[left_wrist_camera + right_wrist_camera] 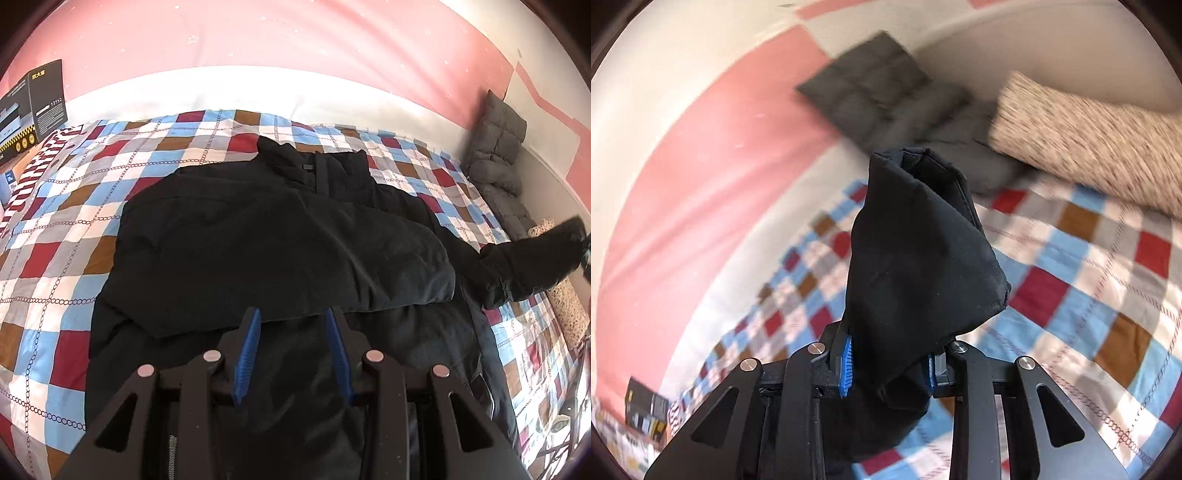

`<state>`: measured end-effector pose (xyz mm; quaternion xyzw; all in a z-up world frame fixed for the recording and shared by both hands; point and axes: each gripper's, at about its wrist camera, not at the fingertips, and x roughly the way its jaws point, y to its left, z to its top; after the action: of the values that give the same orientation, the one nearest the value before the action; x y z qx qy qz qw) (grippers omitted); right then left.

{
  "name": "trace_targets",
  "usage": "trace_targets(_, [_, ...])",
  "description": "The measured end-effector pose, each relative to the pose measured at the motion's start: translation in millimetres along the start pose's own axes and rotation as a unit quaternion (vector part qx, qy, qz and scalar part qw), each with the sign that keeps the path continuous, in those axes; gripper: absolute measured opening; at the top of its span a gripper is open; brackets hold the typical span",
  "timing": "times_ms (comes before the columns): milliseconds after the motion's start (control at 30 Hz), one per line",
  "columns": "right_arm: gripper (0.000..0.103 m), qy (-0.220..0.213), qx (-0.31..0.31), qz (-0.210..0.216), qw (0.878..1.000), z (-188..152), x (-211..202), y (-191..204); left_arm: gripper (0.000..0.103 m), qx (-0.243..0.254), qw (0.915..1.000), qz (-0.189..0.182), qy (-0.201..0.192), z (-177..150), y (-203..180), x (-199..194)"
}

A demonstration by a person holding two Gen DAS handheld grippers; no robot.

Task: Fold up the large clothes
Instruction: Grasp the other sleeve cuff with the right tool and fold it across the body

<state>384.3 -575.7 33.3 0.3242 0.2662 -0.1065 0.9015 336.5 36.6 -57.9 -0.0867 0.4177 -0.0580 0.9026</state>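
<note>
Two grippers: our left gripper (293, 321) hovers, fingers apart, over the puffy black jacket (280, 236); at three o'clock, our right gripper (888, 360) clamps its sleeve (916, 251).

Bright daylight; blown-out glare on the white sheet band (221, 88). Motion-blurred grey quilted cushion (871, 85) in right view. Strong fisheye bending, dark corners.

A checkered quilt (74, 206) carries a grey cushion (495, 147), speckled pillow (1089, 144) and black box (33, 107).
</note>
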Motion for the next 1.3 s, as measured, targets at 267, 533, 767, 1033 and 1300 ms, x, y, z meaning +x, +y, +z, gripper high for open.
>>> trace_targets(267, [0.029,-0.002,-0.084,0.065,0.994,-3.5,-21.1,101.3,0.038,-0.012,0.9999,-0.005,-0.008,-1.5,18.5,-8.4])
trace_targets(533, [0.029,0.037,-0.172,0.119,0.977,-53.6,-4.7,203.0,0.038,-0.023,0.9997,-0.002,-0.013,-13.2,48.3,-18.4])
trace_targets(767, [0.029,0.092,-0.225,0.147,0.959,-128.9,35.6,273.4,0.038,-0.020,0.9997,-0.002,-0.015,-30.9,75.8,-22.7])
trace_targets(1033, [0.029,0.158,-0.277,0.148,0.936,-218.5,84.1,331.8,0.038,-0.023,0.9997,-0.010,-0.007,-55.9,104.6,-17.5])
trace_targets(1300, [0.033,0.226,-0.348,0.142,0.899,-334.3,130.2,368.8,0.038,-0.037,0.9992,-0.009,-0.016,-57.1,134.4,-14.4])
